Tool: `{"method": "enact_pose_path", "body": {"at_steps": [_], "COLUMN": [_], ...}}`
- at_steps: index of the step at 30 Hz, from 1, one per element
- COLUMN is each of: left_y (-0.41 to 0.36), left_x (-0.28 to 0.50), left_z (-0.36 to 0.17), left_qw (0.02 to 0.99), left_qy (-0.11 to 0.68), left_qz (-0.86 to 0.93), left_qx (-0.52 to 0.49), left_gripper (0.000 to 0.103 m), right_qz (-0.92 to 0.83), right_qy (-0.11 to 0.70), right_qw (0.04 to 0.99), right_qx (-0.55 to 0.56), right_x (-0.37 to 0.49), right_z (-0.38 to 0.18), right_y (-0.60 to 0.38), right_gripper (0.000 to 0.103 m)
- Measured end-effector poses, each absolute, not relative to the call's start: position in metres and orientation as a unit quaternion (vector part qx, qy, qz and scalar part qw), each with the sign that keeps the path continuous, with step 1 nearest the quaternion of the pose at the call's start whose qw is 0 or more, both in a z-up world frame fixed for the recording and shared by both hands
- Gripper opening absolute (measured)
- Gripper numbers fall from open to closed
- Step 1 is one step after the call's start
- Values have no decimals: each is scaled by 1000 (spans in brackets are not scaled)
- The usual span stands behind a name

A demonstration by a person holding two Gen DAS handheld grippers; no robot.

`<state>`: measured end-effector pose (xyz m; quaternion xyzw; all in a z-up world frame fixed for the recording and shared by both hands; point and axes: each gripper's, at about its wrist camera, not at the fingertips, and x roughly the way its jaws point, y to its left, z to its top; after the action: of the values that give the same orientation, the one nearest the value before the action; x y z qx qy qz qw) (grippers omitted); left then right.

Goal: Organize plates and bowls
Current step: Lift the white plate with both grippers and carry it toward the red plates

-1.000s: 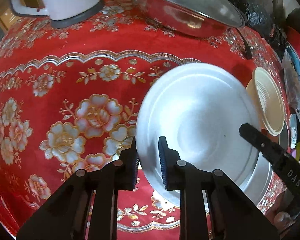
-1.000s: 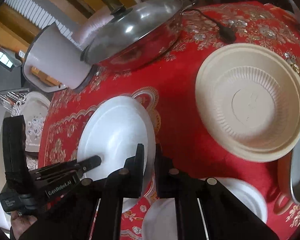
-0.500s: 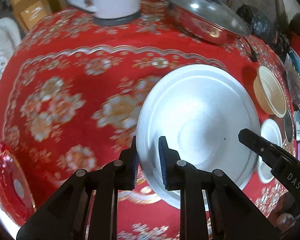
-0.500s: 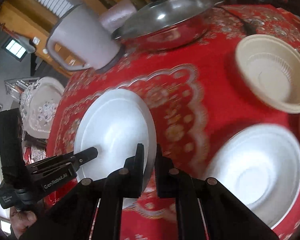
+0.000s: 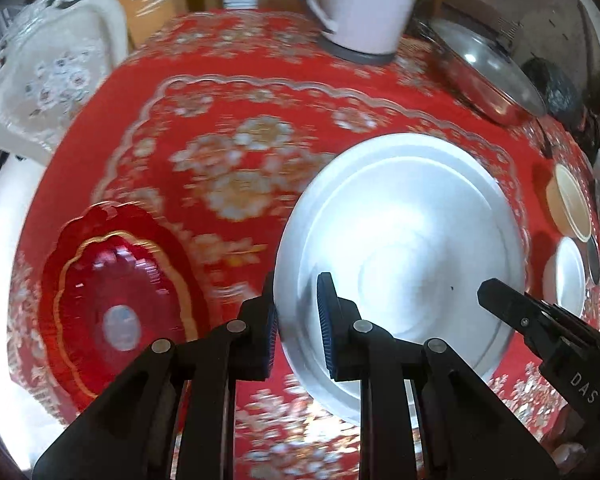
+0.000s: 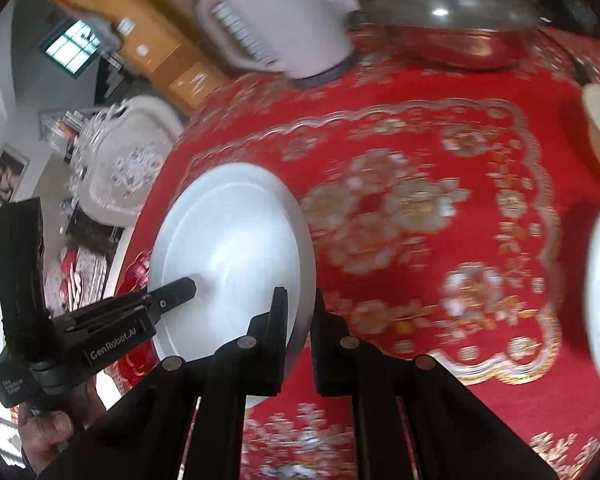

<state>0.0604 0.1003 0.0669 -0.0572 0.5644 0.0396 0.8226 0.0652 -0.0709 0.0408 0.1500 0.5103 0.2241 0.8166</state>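
both my claws pinch one white plate [image 5: 400, 248] by opposite rims: my left claw [image 5: 296, 320] on its lower left edge, my right claw [image 6: 300, 320] on the far side, the plate held above the red flowered tabletop [image 5: 228, 128]. lower left of the left view lies a red glass dish [image 5: 112, 300]. upper frame holds a white kettle [image 5: 364, 4] and a lidded steel pan [image 5: 484, 72]. at the right edge sit a beige bowl [image 5: 572, 204] and a white bowl [image 5: 568, 276].
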Motion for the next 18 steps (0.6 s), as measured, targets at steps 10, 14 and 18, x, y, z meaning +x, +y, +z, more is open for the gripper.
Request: {"method": "enact_pose_path", "body": {"at_steps": [10,14,18], "left_y": [169,185,205], "left_x": [25,18,11], "left_z": [73,74,76], "left_qw": [828,829,832], "left_qy": [552,548,543], "left_qz": [61,65,71], "left_qx": [-80,-85,-91], "left_gripper": [18,18,18], "right_qz": [244,248,252], "right_qy": [505,505,510], "right_qw": [819,817,815], "right_qx": [124,121,110], "right_x": [58,53,50], "right_z": [45,43,42], "right_y": [0,16,35], "right_gripper": [9,9,9]}}
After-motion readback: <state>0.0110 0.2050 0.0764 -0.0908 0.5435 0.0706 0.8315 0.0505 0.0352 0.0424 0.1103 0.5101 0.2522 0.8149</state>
